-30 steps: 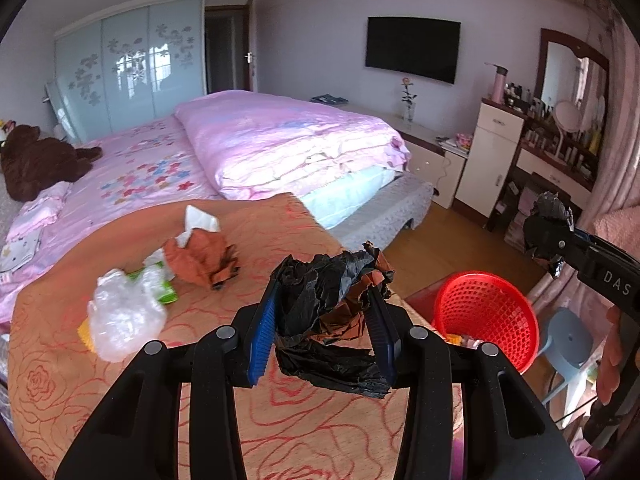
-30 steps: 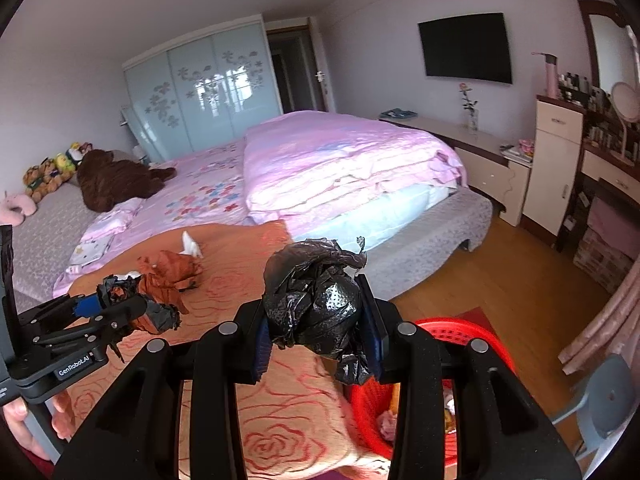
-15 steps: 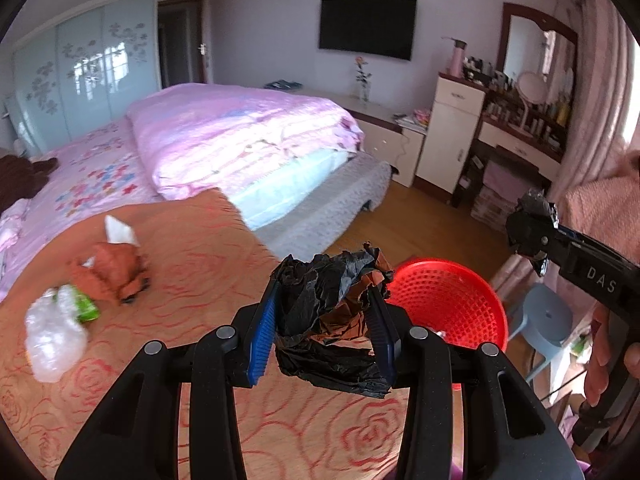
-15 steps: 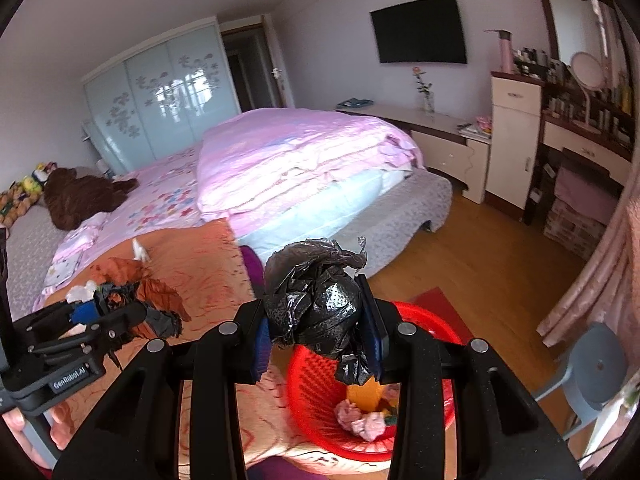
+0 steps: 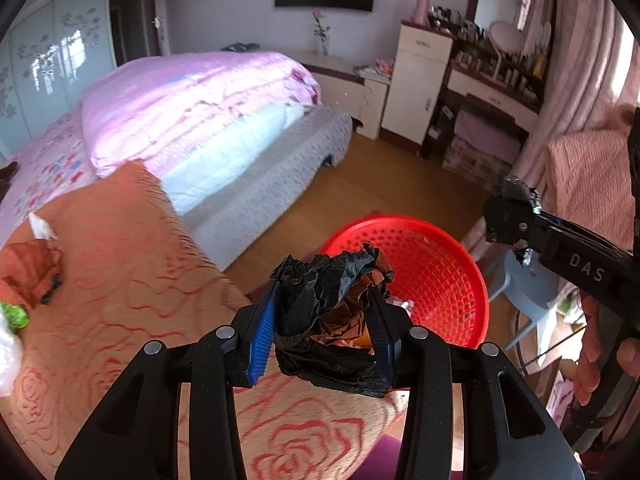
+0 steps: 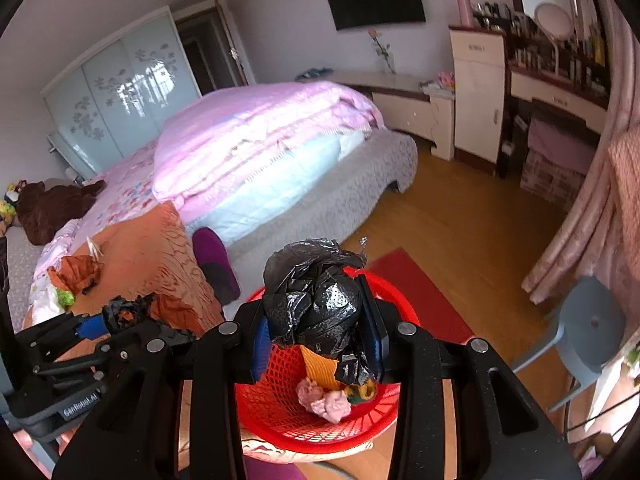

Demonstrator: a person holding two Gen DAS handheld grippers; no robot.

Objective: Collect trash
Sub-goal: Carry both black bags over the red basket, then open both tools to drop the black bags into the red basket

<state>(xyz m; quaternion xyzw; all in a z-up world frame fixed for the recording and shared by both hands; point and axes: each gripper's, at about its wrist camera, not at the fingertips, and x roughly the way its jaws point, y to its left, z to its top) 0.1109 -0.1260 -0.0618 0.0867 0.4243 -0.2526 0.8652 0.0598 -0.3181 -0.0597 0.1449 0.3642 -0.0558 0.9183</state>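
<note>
Above a red mesh basket (image 6: 280,412) on the floor beside the bed, the right gripper (image 6: 316,332) has its jaws clamped on a crumpled black plastic bag (image 6: 312,304). Just left of it, the left gripper (image 5: 324,332) has its jaws clamped on a crumpled black and brown wad (image 5: 328,300), at the edge of the orange bedspread (image 5: 120,248). Pink and yellow scraps (image 6: 326,398) lie inside the basket.

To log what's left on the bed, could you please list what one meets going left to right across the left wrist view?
Clear plastic bag → orange crumpled wrapper → black-and-brown wad in the left gripper → red basket → right gripper.
</note>
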